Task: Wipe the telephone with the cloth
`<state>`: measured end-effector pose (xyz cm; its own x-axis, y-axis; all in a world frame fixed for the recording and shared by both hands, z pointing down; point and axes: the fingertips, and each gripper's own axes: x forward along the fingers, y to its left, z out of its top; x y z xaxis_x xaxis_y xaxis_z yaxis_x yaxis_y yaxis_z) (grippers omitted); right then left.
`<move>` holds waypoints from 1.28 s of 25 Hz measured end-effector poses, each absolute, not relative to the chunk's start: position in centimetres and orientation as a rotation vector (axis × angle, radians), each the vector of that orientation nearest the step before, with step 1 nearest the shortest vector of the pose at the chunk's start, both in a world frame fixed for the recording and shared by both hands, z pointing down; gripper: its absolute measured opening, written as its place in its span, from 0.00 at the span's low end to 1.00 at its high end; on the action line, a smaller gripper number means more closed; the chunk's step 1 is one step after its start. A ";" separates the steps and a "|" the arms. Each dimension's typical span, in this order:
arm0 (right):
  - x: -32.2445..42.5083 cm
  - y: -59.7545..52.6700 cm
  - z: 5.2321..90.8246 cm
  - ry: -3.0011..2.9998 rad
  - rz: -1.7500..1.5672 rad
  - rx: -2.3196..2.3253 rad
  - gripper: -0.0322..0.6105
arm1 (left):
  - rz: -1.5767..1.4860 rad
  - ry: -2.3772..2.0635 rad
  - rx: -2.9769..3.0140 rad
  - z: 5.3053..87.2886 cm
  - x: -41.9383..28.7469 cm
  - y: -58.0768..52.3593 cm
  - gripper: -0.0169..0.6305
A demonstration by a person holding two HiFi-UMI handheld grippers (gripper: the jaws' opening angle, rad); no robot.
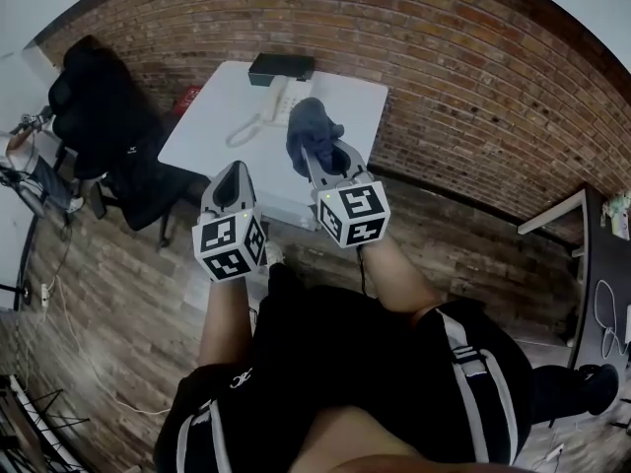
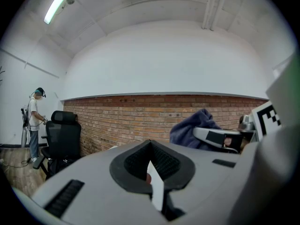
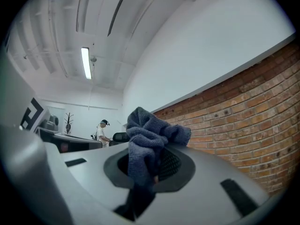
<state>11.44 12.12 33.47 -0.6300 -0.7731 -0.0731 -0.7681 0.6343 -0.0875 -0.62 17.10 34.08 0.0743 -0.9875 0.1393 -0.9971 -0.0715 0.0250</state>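
A telephone with a black base (image 1: 281, 67) and a white handset (image 1: 277, 102) on a curly cord lies at the far side of a white table (image 1: 207, 131). My right gripper (image 1: 317, 154) is shut on a dark blue cloth (image 1: 310, 128), held up over the table's near right part, short of the phone. In the right gripper view the cloth (image 3: 149, 136) bunches out from between the jaws. My left gripper (image 1: 235, 173) hovers at the table's near edge, shut and empty. The left gripper view shows the cloth (image 2: 193, 127) and the right gripper (image 2: 220, 138) to its right.
A black office chair (image 1: 104, 116) stands left of the table, with a red object (image 1: 187, 97) by the table's left corner. A brick wall (image 1: 473, 77) runs behind. A person (image 1: 35, 170) is at the far left. Another desk (image 1: 592, 254) stands at the right.
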 end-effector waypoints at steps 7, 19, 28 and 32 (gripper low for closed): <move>8.7 6.3 34.3 2.748 -0.057 -1.332 0.09 | 0.134 -2.022 2.241 34.9 -3.3 11.1 0.02; 2.8 -7.4 35.2 2.727 -0.117 -1.472 0.09 | 0.118 -1.914 2.306 34.5 -10.1 -4.0 0.02; -1.8 -15.7 36.3 2.719 -0.163 -1.581 0.09 | 0.191 -1.794 2.329 36.5 -14.8 -12.2 0.02; -3.1 -19.1 37.2 2.722 -0.186 -1.650 0.09 | 0.170 -1.768 2.320 37.1 -17.2 -15.5 0.02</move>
